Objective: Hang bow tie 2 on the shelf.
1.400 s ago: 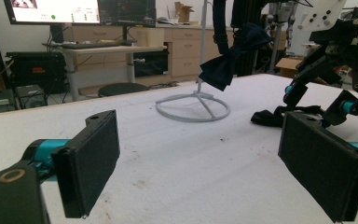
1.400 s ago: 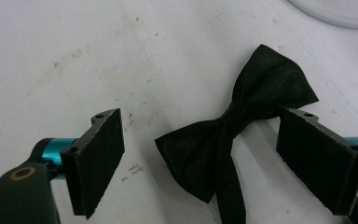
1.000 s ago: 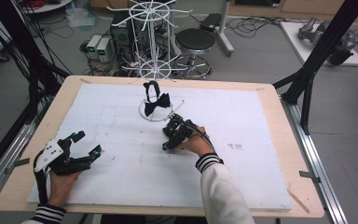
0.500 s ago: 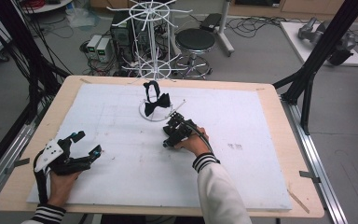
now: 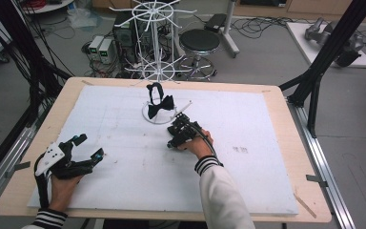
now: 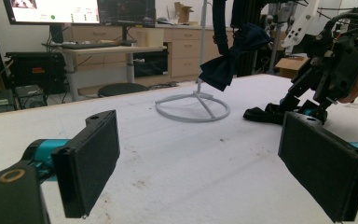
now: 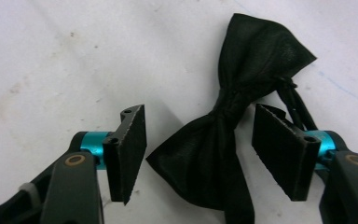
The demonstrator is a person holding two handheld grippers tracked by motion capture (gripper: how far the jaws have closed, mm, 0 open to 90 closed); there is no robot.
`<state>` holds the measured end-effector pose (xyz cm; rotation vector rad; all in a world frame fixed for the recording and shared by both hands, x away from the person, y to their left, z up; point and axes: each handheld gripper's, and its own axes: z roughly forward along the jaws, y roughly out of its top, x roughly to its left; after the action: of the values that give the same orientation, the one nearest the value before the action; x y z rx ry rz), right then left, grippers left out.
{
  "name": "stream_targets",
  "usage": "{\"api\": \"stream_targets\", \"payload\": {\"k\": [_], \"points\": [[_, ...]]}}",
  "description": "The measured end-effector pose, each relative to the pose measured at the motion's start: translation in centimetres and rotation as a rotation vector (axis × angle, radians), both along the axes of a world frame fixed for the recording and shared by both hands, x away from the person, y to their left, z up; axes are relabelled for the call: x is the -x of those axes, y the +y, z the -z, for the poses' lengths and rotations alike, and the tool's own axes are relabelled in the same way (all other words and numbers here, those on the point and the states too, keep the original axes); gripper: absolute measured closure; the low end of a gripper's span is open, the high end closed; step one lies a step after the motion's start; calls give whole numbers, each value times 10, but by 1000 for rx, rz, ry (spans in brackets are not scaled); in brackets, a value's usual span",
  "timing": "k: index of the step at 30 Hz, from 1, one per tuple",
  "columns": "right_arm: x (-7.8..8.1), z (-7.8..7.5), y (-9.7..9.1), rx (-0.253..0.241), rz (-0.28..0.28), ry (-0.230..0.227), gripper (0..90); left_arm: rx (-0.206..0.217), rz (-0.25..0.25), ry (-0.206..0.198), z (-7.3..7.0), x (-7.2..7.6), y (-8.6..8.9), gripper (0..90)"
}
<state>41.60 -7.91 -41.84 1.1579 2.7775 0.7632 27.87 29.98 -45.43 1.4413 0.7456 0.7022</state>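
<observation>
A black bow tie (image 7: 228, 140) lies flat on the white board. My right gripper (image 7: 203, 149) points down over it with a pad on either side. The jaws have just been closing with the tie between them, and the pads do not visibly press on it. In the high view that gripper (image 5: 177, 135) sits just in front of a white wire stand (image 5: 147, 117). A second dark bow tie (image 5: 159, 107) hangs on this stand. My left gripper (image 5: 90, 146) rests at the near left, open and empty. Its own view shows the stand (image 6: 193, 109), the hanging tie (image 6: 228, 60) and the lying tie (image 6: 265, 114).
The white board (image 5: 276, 157) covers most of a wooden table (image 5: 286, 102). Behind the far edge stand a tall white wire rack (image 5: 157, 38) and a black stool (image 5: 198, 43). Black frame posts (image 5: 324, 62) rise at the right.
</observation>
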Motion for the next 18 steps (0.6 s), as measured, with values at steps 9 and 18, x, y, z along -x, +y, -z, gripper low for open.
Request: {"api": "stream_targets", "payload": {"k": [9,18], "points": [[0,-4,1,-20,2,-14,301,-1,0,0,0,0,0,129],[-3,0,3,16,39,-29,360,-1,0,1,0,0,0,129]]}}
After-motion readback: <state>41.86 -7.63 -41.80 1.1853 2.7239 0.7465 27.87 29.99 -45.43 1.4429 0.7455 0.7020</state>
